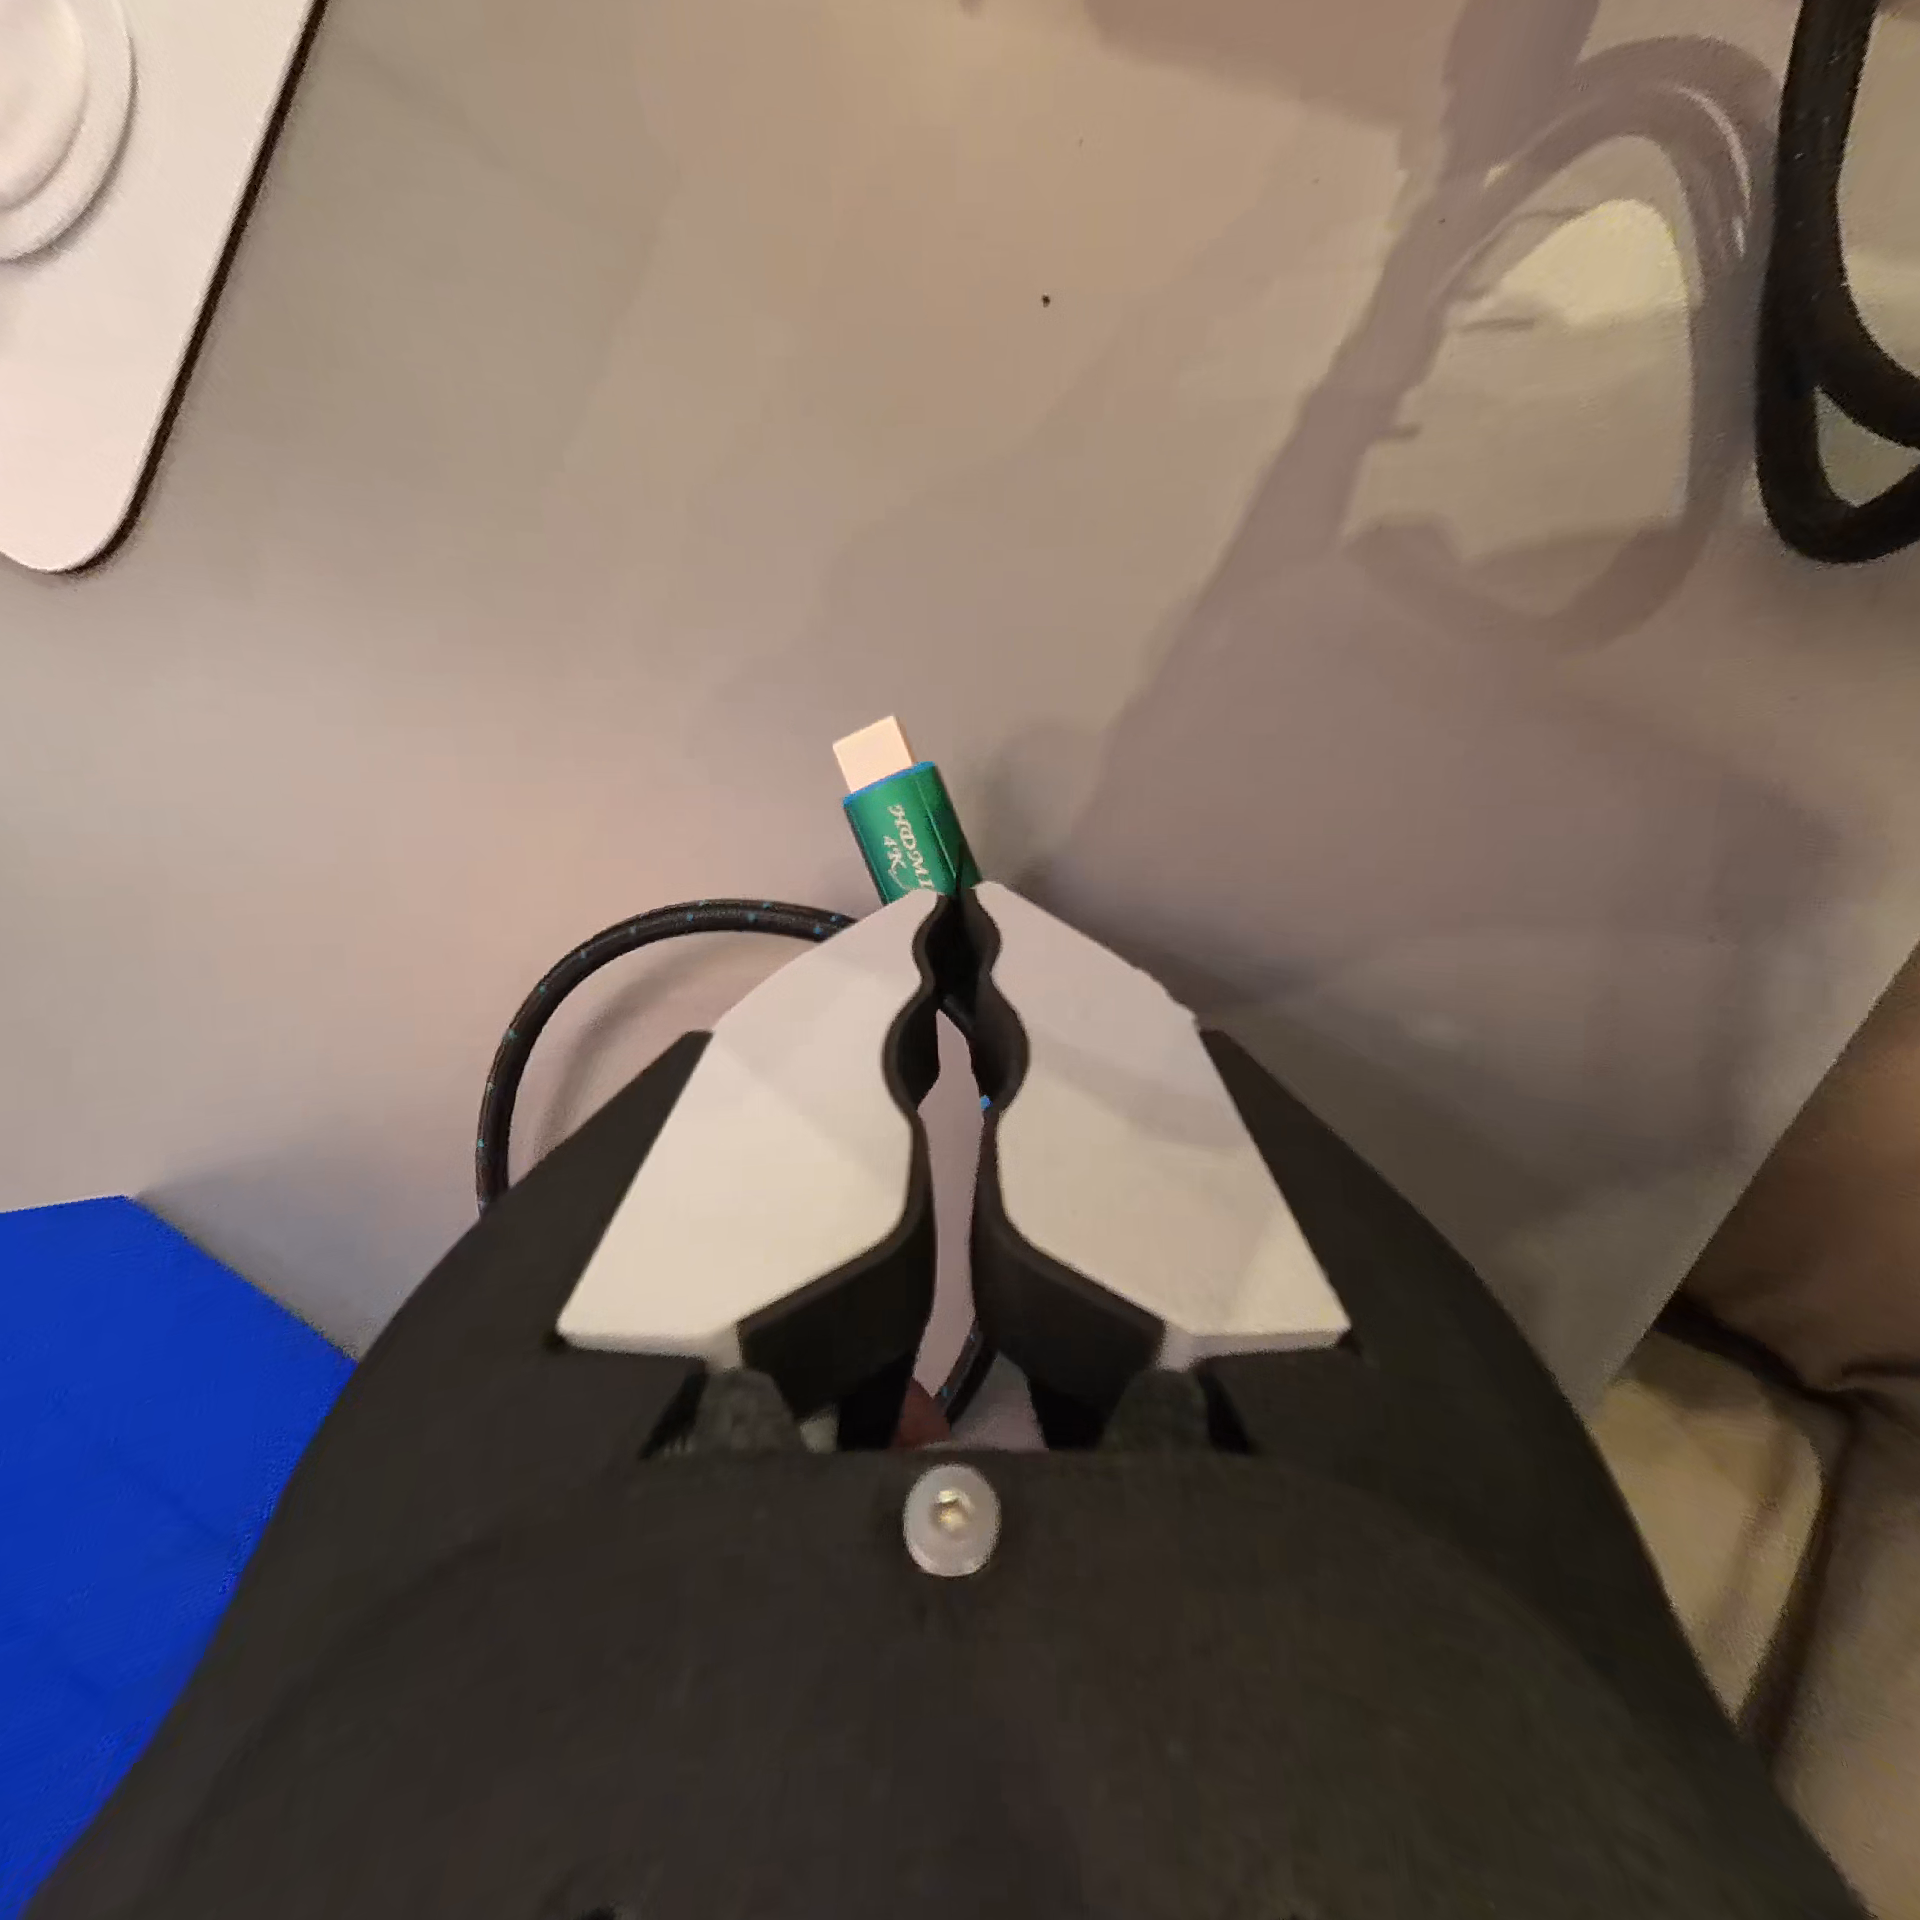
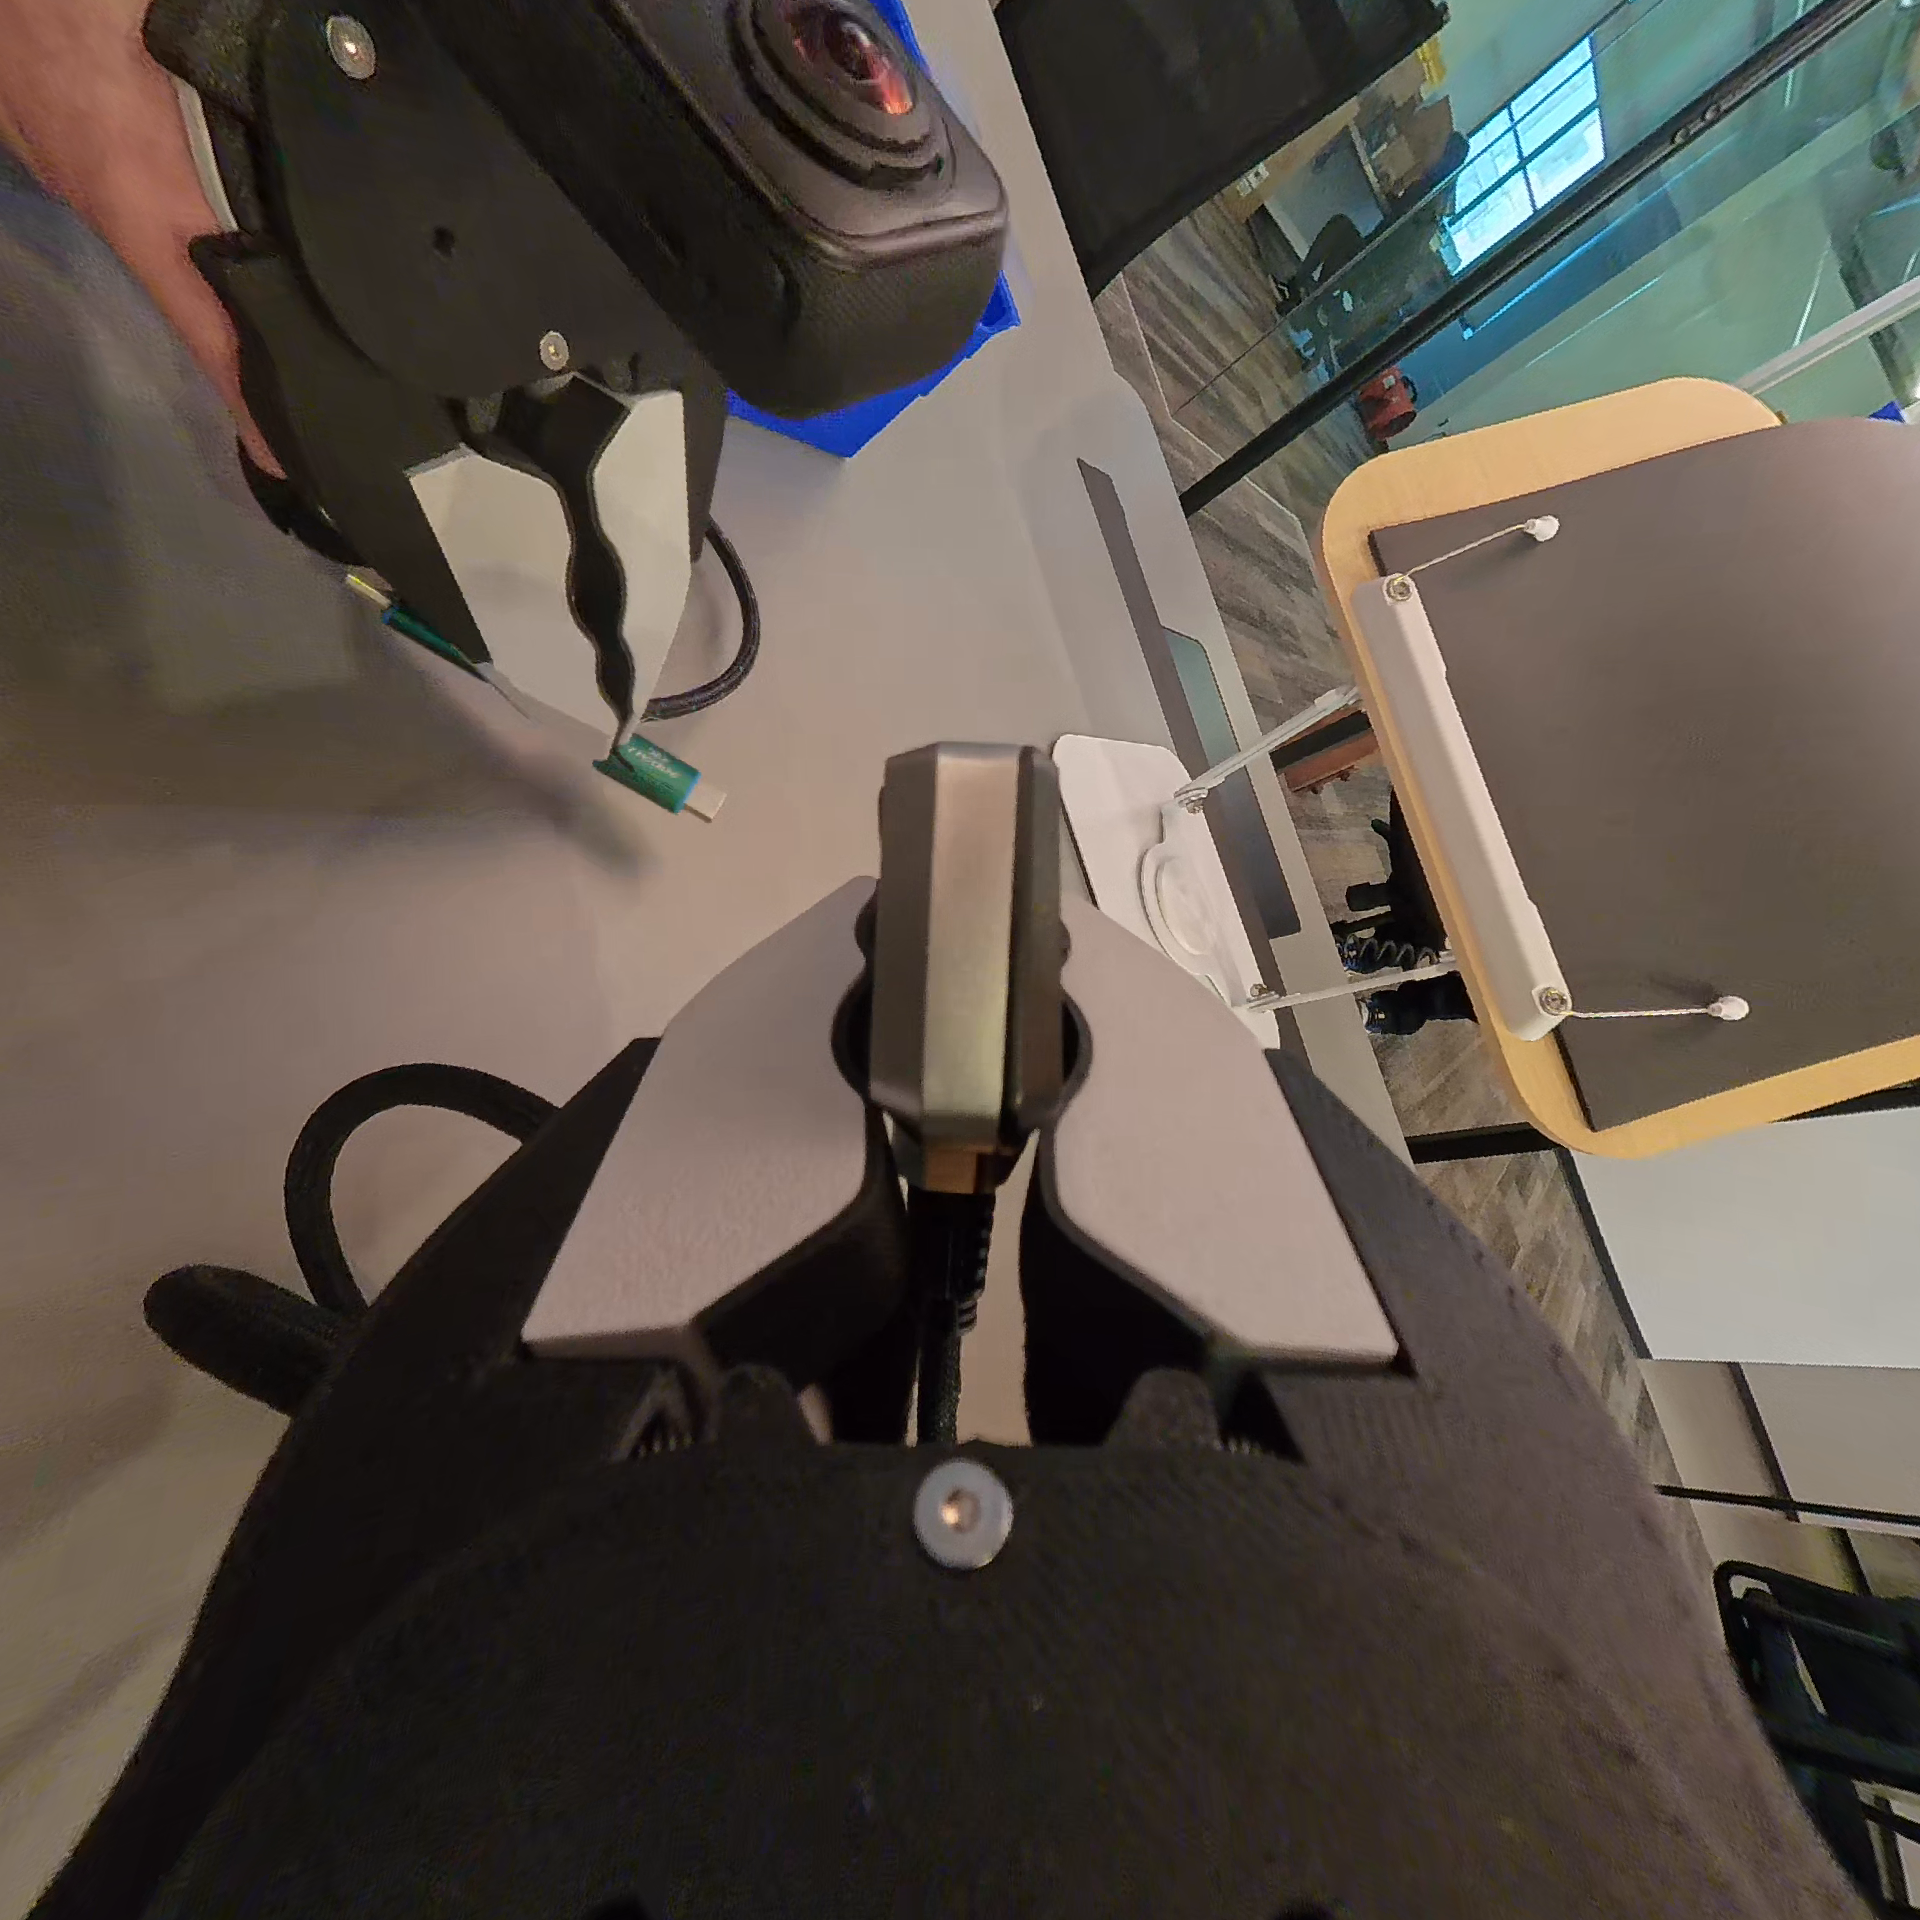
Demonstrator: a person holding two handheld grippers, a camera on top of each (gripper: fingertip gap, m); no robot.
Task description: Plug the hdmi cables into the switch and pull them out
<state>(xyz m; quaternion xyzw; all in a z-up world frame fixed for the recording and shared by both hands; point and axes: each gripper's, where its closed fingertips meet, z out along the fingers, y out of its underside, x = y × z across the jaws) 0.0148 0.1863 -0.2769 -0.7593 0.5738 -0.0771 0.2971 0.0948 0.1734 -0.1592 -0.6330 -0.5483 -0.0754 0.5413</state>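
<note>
My left gripper is shut on the green plug of an HDMI cable. Its metal tip points forward over the grey table, and its black braided cord loops back to the left. In the right wrist view the same gripper shows at upper left, holding the green plug just above the table. My right gripper is shut on the dark metal switch, held on edge above the table. A black cable is plugged into the switch's near end and runs back between the fingers.
A white pad with a round disc lies at the far left of the table. Black cables coil at the far right. A blue bin stands near left. The table edge, a monitor stand and a chair lie to the right. The grippers' ends are close to 15 cm from one another.
</note>
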